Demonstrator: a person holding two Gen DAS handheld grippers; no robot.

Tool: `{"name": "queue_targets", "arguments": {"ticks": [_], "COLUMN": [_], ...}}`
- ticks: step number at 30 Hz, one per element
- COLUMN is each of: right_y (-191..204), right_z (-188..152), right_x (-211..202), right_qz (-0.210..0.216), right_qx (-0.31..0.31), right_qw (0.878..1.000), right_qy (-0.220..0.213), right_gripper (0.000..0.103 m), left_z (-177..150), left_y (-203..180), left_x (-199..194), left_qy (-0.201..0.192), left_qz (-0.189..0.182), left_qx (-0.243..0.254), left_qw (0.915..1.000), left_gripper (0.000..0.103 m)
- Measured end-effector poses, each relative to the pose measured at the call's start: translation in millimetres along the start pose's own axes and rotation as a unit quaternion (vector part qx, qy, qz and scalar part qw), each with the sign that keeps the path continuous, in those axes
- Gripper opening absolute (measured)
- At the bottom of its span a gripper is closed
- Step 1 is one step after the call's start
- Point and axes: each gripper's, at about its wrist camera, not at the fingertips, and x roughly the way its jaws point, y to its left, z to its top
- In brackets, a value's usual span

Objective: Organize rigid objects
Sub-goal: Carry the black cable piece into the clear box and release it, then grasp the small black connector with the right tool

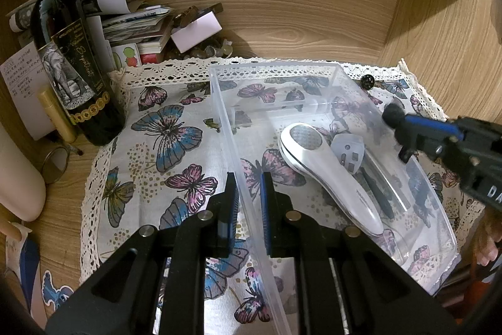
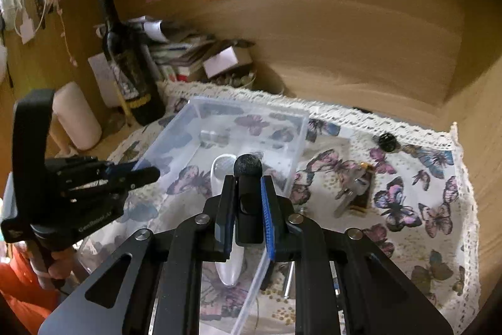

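Note:
A clear plastic bin (image 1: 219,96) (image 2: 301,127) stands on a butterfly-print cloth. Inside lie a white handheld device (image 1: 326,168) (image 2: 219,168), a pale plug adapter (image 1: 349,151) and dark pliers (image 1: 376,190). My left gripper (image 1: 248,193) (image 2: 138,175) is shut on the bin's left wall. My right gripper (image 2: 248,200) (image 1: 404,127) is shut on a small black microphone (image 2: 248,178) with a foam tip (image 1: 392,113) and holds it above the bin's right side. On the cloth right of the bin lie a small black ball (image 2: 386,142) (image 1: 366,81) and a metal-and-brown object (image 2: 357,187).
A wine bottle (image 1: 69,58) (image 2: 131,68) stands at the left by a white cylinder (image 2: 77,118) and a metal ring (image 1: 56,164). A pile of papers and a small box (image 1: 196,32) lies at the back. Wooden walls close in behind and to the right.

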Motion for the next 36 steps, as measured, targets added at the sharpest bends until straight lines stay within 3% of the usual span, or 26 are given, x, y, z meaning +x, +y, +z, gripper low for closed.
{"name": "queue_targets", "arguments": {"ticks": [8, 11, 13, 23, 28, 36], "right_y": [3, 2, 2, -18, -35, -56], "right_z": [-6, -6, -6, -5, -17, -59], "right_x": [9, 10, 7, -37, -54, -32], "right_qz": [-0.001, 0.003, 0.002, -0.046, -0.073, -0.108], "right_qx": [-0.013, -0.007, -0.005, 0.019, 0.040, 0.060], "right_qw": [1.000, 0.999, 0.999, 0.999, 0.996, 0.991], "right_qy": [0.026, 0.036, 0.032, -0.015, -0.023, 0.044], "right_gripper": [0.015, 0.021, 0.030, 0.031, 0.040, 0.046], "left_z": [0, 0, 0, 4, 3, 0], "left_y": [0, 0, 0, 6, 7, 12], "left_x": [0, 0, 0, -4, -4, -7], "left_qy": [0.000, 0.000, 0.000, -0.006, -0.007, -0.007], "left_qz": [0.000, 0.000, 0.000, 0.000, 0.001, 0.004], "left_qx": [0.000, 0.000, 0.000, -0.005, -0.006, -0.012], "left_qw": [1.0000, 1.0000, 1.0000, 1.0000, 1.0000, 0.9999], "left_gripper": [0.012, 0.012, 0.012, 0.012, 0.014, 0.015]}}
